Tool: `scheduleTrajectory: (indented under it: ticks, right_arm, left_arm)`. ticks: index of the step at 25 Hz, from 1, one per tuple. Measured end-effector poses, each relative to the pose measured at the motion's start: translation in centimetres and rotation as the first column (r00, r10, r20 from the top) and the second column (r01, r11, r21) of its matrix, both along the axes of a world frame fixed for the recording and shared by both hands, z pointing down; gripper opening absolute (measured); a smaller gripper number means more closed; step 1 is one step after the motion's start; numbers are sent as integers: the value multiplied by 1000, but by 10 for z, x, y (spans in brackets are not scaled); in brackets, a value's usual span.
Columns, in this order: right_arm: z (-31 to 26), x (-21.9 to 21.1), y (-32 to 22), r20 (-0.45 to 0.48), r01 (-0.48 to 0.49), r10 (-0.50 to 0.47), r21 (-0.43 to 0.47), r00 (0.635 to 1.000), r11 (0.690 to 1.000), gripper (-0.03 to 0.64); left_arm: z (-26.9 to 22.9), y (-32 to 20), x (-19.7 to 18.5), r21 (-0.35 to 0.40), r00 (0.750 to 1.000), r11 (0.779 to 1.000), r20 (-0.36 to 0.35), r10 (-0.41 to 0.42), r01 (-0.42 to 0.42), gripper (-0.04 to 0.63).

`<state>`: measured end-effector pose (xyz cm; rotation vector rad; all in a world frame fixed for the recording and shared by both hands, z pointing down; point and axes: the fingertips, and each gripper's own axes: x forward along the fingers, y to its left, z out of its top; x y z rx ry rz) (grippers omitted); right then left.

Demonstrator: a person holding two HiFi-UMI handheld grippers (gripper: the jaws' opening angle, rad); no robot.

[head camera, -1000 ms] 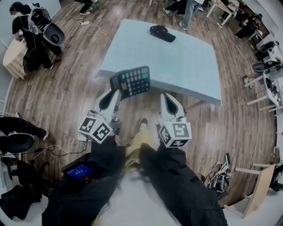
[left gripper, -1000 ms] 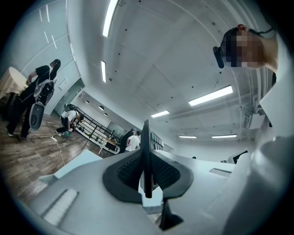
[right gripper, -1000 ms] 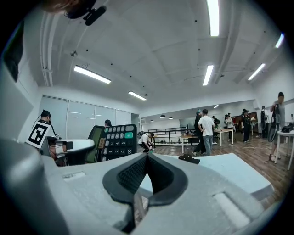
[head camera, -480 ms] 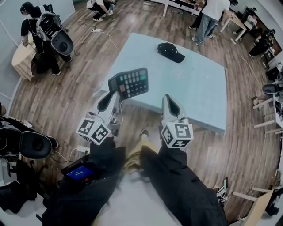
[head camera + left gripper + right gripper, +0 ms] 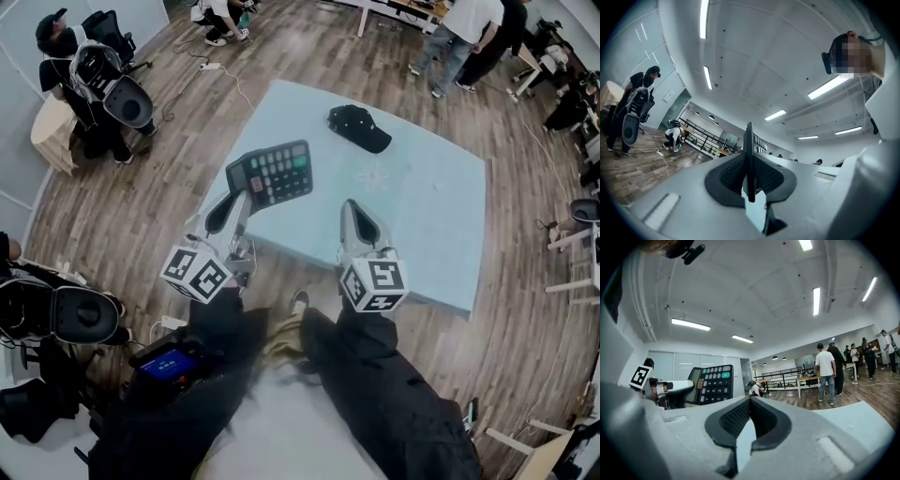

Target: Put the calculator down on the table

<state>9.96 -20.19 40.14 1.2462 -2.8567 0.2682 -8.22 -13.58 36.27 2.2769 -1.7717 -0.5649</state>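
A black desk calculator with grey keys and one green key [image 5: 273,173] sits just left of centre in the upper half of the head view. It is tilted with its key face towards the camera and overlaps the near left corner of the pale blue rectangular table [image 5: 427,220]. The left gripper [image 5: 244,197] clamps it by its lower left edge. In the left gripper view the calculator shows edge-on as a thin dark slab, pinched upright between the two ribbed black pads [image 5: 729,174]. It appears to be held up off the tabletop, though no view shows a clear gap beneath it.

The right gripper [image 5: 349,208] stands to the right of centre, apart from the calculator, with its tip over the table's near edge. In the right gripper view its jaws are pressed together with nothing between them, and the calculator appears at the left of that frame, keys facing the camera.

A black baseball cap [image 5: 360,127] lies on the table's far part, in the upper middle of the head view, well apart from both grippers. Each gripper's white cube with square markers [image 5: 198,274] shows in the lower half.
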Motion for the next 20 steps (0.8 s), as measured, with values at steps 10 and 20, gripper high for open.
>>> scheduleTrajectory:
  ticks: [10, 20]
  right_arm:
    - [26, 24, -16, 39, -15, 18, -69, 999, 998, 0]
    - [26, 5, -26, 8, -9, 9, -27, 1000, 1000, 0]
  left_arm:
    - [15, -39, 18, -73, 995, 996, -80, 53, -59, 41]
    - [38, -58, -5, -85, 990, 995, -131, 42, -53, 41]
